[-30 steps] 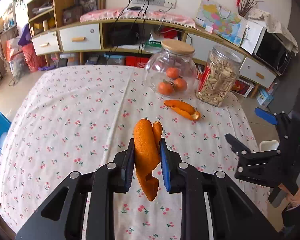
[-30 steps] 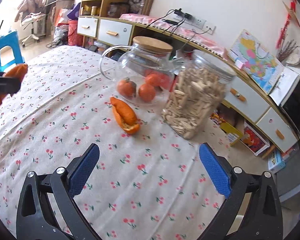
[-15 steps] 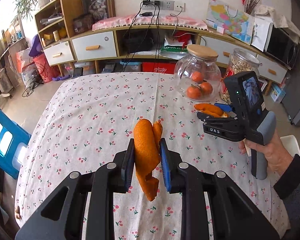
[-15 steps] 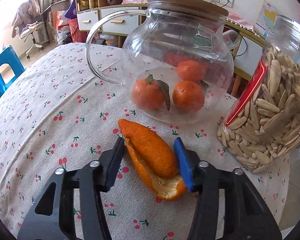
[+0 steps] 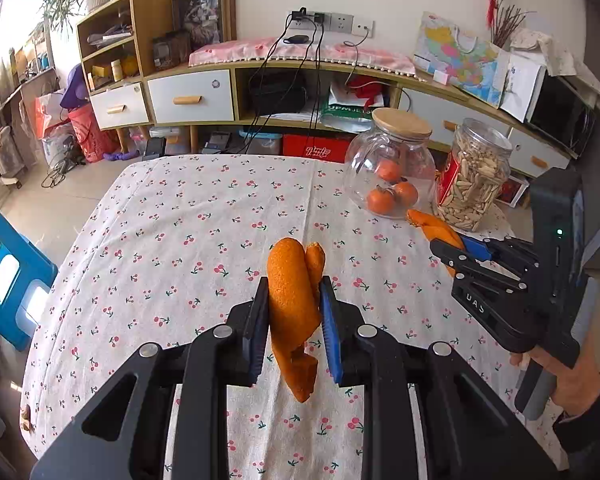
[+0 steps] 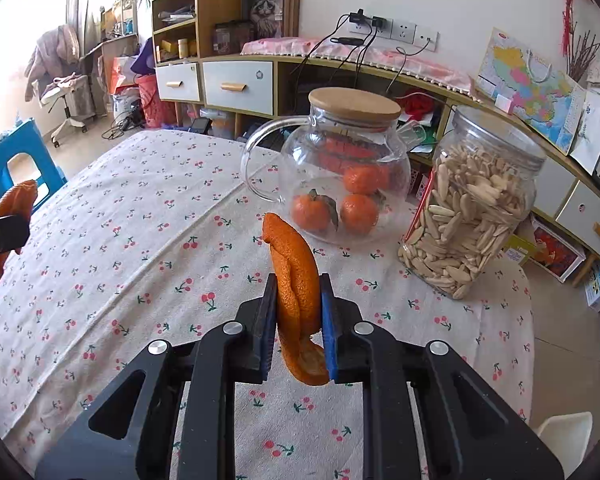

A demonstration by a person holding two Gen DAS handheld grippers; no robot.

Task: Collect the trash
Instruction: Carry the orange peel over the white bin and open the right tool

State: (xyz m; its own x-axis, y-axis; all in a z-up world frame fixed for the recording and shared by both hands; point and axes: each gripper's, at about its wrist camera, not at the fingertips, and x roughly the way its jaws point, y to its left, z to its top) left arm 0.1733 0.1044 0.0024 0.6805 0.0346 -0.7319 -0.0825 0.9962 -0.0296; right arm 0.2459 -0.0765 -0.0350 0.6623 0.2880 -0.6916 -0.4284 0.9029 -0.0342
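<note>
My left gripper (image 5: pixel 293 304) is shut on a curled orange peel (image 5: pixel 292 300) and holds it above the cherry-print tablecloth (image 5: pixel 180 240). My right gripper (image 6: pixel 298 312) is shut on a second orange peel (image 6: pixel 294 276), lifted off the cloth in front of the glass teapot. In the left wrist view the right gripper (image 5: pixel 456 250) shows at the right with its peel (image 5: pixel 436 232). In the right wrist view the left gripper's peel (image 6: pixel 8 216) shows at the far left edge.
A glass teapot (image 6: pixel 344 176) with a wooden lid holds three tangerines. A jar of seeds (image 6: pixel 472 216) stands right of it. A blue stool (image 6: pixel 16 168) stands left of the table. A low cabinet (image 5: pixel 260 92) runs behind.
My right gripper closed on the second peel by the teapot and lifted it off the cloth, pulling back. My left gripper kept its peel and backed away a little.
</note>
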